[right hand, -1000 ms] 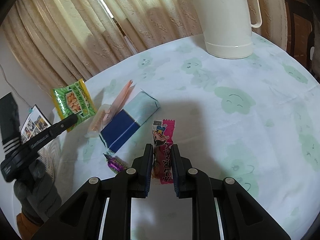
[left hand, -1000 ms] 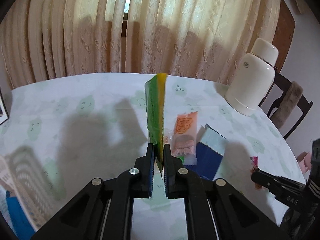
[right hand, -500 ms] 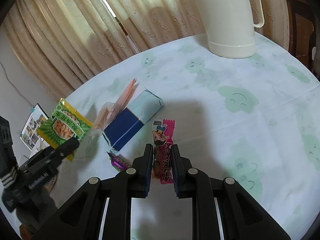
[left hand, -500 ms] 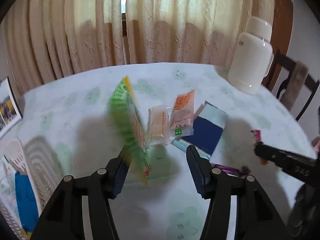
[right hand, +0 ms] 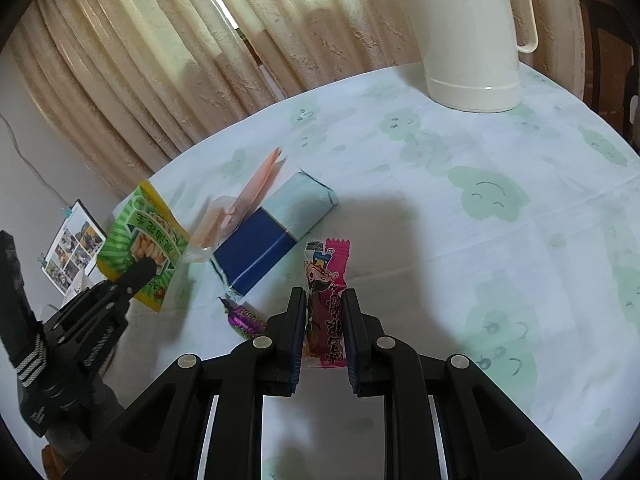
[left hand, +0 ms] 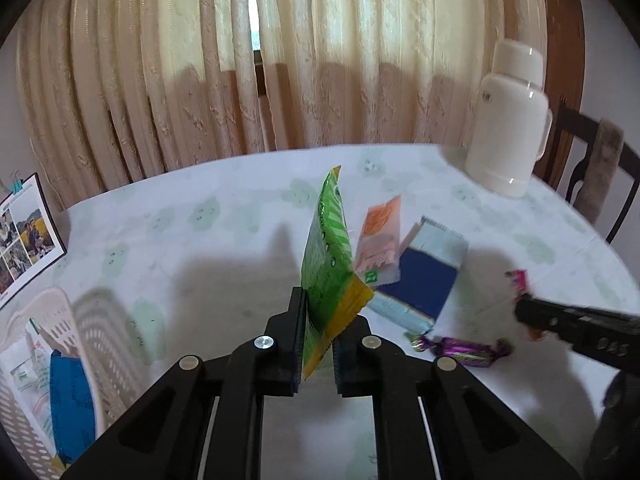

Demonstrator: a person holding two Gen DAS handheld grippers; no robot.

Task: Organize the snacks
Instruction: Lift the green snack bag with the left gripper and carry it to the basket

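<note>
My left gripper (left hand: 318,312) is shut on a green and yellow snack bag (left hand: 326,264) and holds it above the table; the bag also shows in the right wrist view (right hand: 140,240). My right gripper (right hand: 323,312) is shut on a pink snack bar (right hand: 326,292) just above the tablecloth. An orange wafer packet (left hand: 380,240), a blue packet (left hand: 424,276) and a purple candy (left hand: 460,346) lie on the table between the grippers.
A white basket (left hand: 44,320) holding packets stands at the left edge. A cream thermos jug (left hand: 508,120) stands at the far right, with a chair (left hand: 592,168) behind it. A photo card (left hand: 24,232) stands at the left. Curtains hang behind the table.
My left gripper opened half a second ago, then closed again on the green bag and drew back toward the basket. My right gripper stayed still with the pink bar.
</note>
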